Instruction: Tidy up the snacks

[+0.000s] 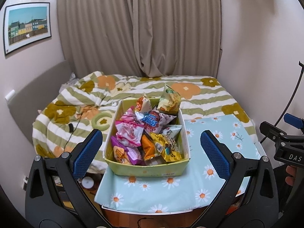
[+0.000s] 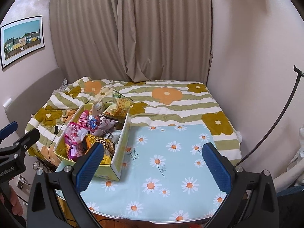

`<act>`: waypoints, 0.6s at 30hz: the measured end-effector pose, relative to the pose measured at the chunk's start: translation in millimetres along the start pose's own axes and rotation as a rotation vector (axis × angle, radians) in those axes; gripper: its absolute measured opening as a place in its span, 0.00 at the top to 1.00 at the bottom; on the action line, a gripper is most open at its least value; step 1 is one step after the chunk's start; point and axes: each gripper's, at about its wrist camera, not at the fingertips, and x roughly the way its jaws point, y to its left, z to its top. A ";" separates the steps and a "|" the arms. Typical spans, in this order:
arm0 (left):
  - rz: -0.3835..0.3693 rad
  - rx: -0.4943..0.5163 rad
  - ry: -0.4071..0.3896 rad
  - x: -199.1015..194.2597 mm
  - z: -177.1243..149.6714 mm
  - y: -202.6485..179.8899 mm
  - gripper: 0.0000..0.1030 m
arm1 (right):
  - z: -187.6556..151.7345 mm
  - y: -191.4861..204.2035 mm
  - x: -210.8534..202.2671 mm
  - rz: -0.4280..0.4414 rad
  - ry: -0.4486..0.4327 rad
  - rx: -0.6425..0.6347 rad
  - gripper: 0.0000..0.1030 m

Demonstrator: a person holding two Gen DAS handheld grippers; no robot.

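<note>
Snacks (image 1: 146, 133) are sitting heaped in a yellow-green box (image 1: 148, 169) on the daisy-print table (image 2: 171, 171), touching one another. They are looking light, crinkly and probably slippery, so pinching a sealed edge seems wisest. Left gripper (image 1: 150, 148) is hovering just short of the box, jaws wide apart and empty; right gripper (image 2: 153, 163) is gaping over bare cloth beside it.

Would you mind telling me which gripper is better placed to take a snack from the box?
Left gripper: open, the box centred between its fingers. The right gripper faces bare tablecloth.
</note>
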 end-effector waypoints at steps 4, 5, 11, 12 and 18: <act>0.001 -0.004 0.004 -0.2 -1.3 -0.4 0.01 | -0.2 -0.7 0.0 -0.003 -0.001 -0.002 0.00; 0.001 -0.006 0.005 -0.1 -1.8 -0.4 0.01 | -0.1 -0.8 -0.5 -0.003 -0.002 -0.002 0.00; 0.005 -0.010 0.009 1.4 -2.5 -0.5 0.01 | 0.3 -1.0 -0.5 -0.001 -0.002 -0.001 0.00; 0.006 -0.010 0.010 1.7 -2.7 -0.7 0.01 | 0.3 -1.1 -0.3 -0.001 -0.003 -0.001 0.00; 0.005 -0.011 0.010 2.0 -2.7 0.0 0.01 | 2.6 -3.3 0.5 -0.003 -0.005 0.004 0.00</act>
